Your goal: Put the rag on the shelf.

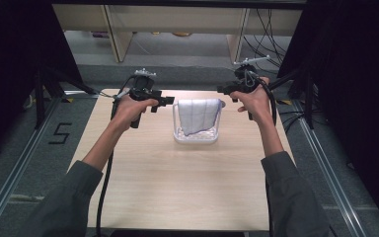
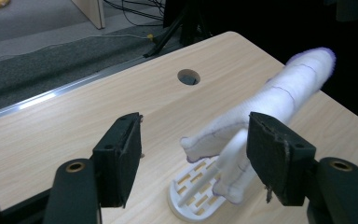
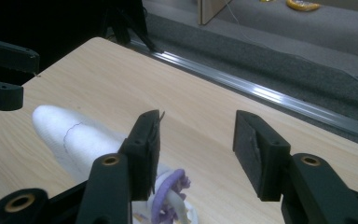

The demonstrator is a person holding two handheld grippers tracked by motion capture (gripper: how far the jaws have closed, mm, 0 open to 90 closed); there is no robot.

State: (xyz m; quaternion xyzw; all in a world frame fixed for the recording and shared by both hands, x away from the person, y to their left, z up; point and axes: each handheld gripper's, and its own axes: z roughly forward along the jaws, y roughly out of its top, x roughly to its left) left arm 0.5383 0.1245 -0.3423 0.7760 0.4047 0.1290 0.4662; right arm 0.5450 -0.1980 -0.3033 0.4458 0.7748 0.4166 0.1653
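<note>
Flanking one draped cloth (image 1: 197, 114) on one rack (image 1: 195, 138), two open-jawed hand-held grippers.

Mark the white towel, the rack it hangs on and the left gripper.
white towel (image 1: 197, 114), high view, middle of its draped front.
rack (image 1: 196, 138), high view, front rim of its base.
left gripper (image 2: 193, 156), left gripper view, midway between its jaws.
</note>
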